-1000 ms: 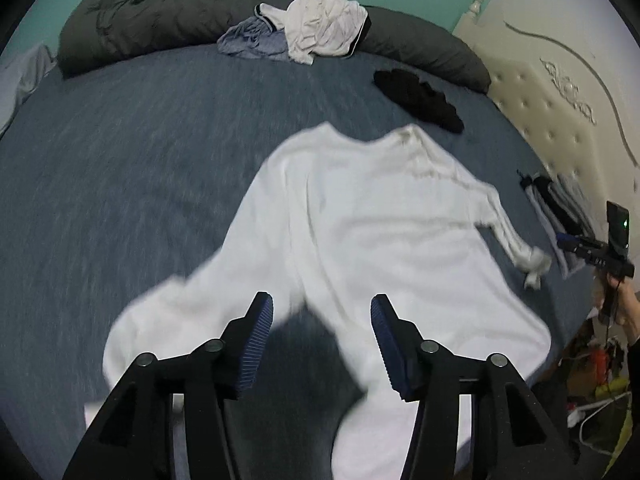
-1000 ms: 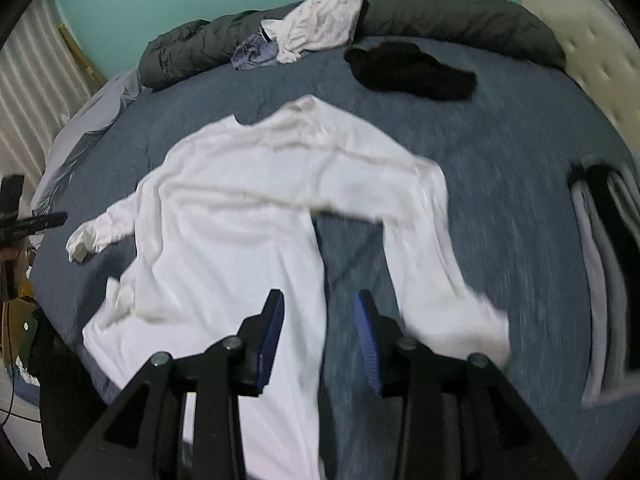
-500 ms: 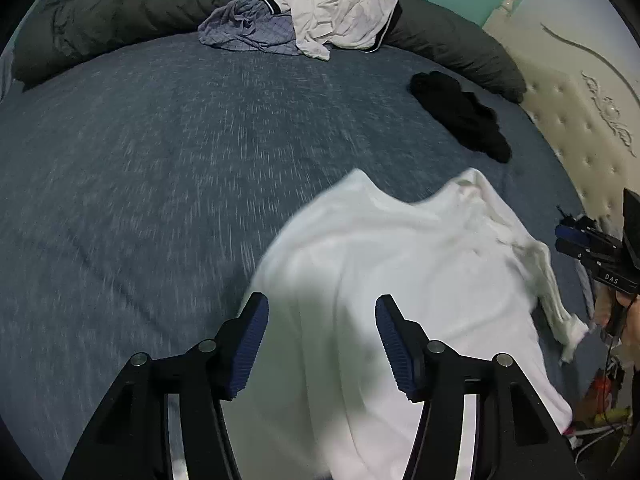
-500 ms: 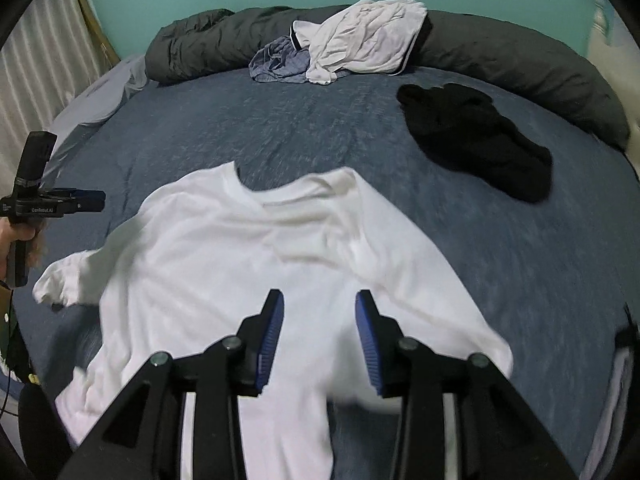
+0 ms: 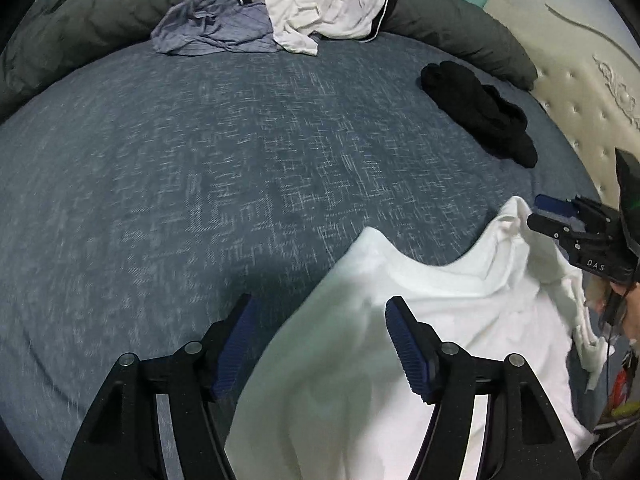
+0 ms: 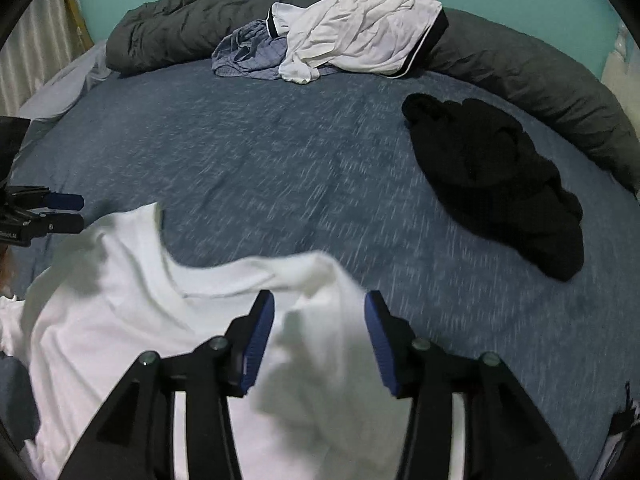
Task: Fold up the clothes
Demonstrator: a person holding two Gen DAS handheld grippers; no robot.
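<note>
On the bed (image 5: 200, 160), with its blue woven cover full of little pale flecks, we see a white shirt (image 5: 400, 360) lying close to us. It is soft and smooth, with a curved neck hole at its far edge, and it is a bit blurry.

We hold our left gripper (image 5: 318, 342) over the shirt's shoulder edge. Its two black arms end in blue ribbed pads. The jaws are opening. The left pad is over the bare blue cover and the right pad is over the white cloth. The pads do not press on the cloth.

We hold our right gripper (image 6: 320, 340) over the other shoulder of the shirt (image 6: 180, 320). Its jaws are opening too, with white cloth showing in the gap below, and nothing is pinched. In the left view we can see this gripper from the side (image 5: 568, 224), just by the shirt's far shoulder.

Farther away lies a crumpled black cloth (image 6: 500, 184) in a lumpy heap. At the back of the bed a long dark grey blanket (image 6: 168, 28) is rolled up like a fat sausage. On it sits a wrinkled white top with black trim (image 6: 360, 28), and beside that a thin blue striped cloth (image 6: 248, 52). A cream padded headboard (image 5: 580, 92) with small buttons stands on the right side.
</note>
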